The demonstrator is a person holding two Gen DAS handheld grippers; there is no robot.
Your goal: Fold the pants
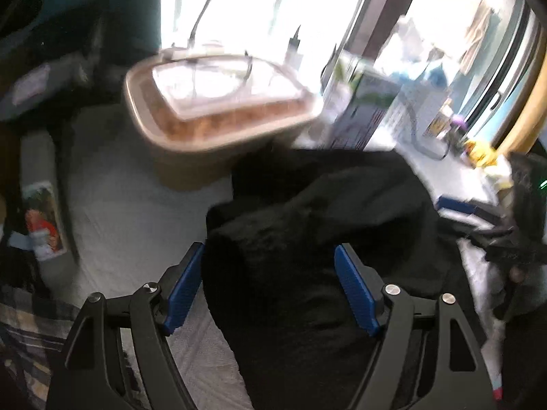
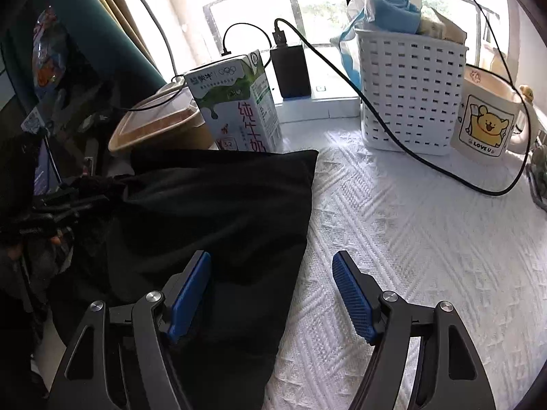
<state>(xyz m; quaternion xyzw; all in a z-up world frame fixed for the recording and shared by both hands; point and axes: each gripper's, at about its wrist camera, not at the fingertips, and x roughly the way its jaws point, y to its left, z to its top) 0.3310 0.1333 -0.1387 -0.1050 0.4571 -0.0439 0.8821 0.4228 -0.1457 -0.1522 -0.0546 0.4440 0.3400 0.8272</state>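
Note:
The black pants (image 1: 307, 225) lie bunched in a loose fold on a white textured cloth (image 1: 119, 205). My left gripper (image 1: 268, 247) is open above the pile's left part, its left blue pad (image 1: 186, 287) just off the fabric's edge and the right pad over the fabric. In the right wrist view the pants (image 2: 212, 205) end in a straight right edge. My right gripper (image 2: 270, 254) is open astride that edge, one pad (image 2: 189, 297) over the fabric and the other above the bare cloth (image 2: 410, 256). Nothing is pinched in either.
A brown food tub with a clear lid (image 2: 160, 126) and a milk carton (image 2: 239, 102) stand right behind the pants. Farther right are a white basket (image 2: 410, 92), a bear mug (image 2: 485, 119), a power bank (image 2: 290, 68) and a black cable (image 2: 444, 171) across the cloth.

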